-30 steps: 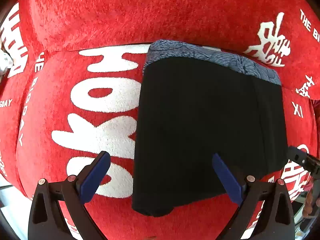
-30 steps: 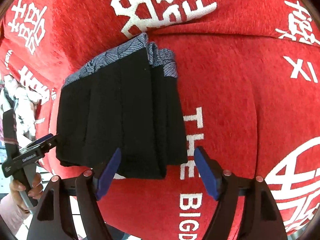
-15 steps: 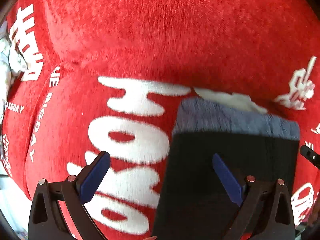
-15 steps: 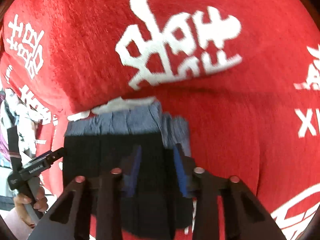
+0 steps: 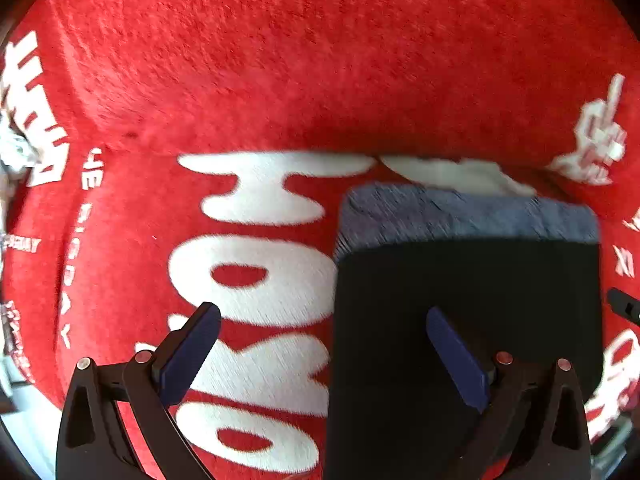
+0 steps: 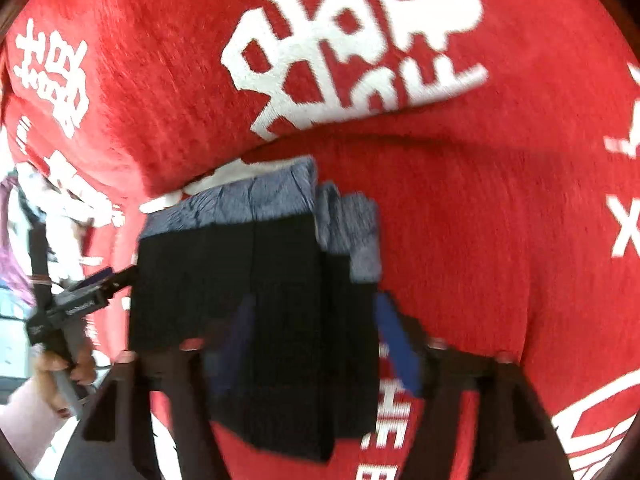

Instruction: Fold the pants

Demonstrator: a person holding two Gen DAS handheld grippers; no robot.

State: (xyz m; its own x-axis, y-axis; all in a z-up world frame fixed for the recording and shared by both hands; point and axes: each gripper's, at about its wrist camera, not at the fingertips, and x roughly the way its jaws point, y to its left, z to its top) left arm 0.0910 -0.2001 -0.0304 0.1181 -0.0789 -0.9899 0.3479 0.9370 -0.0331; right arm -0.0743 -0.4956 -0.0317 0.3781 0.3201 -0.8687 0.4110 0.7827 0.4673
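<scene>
Folded black pants (image 5: 460, 288) with a blue-grey patterned waistband (image 5: 460, 216) lie on the red sofa seat (image 5: 120, 264), waistband toward the backrest. My left gripper (image 5: 322, 312) is open and points straight down over the pants' left edge, its right finger above the black cloth. In the right wrist view the pants (image 6: 240, 272) fill the lower middle. My right gripper (image 6: 314, 312) straddles their right part; its jaws are opening and blurred, with cloth between them and no pad pressing. A hand (image 6: 60, 364) holds the left gripper (image 6: 80, 300) at the pants' left side.
The red plush cover bears large white letters (image 5: 256, 272) and characters (image 6: 352, 52). The backrest (image 5: 320, 60) rises just behind the waistband. Pale patterned cloth (image 5: 12, 148) shows at the far left, and the seat's front edge drops to a light floor (image 6: 16, 332).
Both cameras have moved toward the backrest, so the pants sit lower in view. The right gripper was open, closed over the pants half a second ago, and has spread again. The left stayed open.
</scene>
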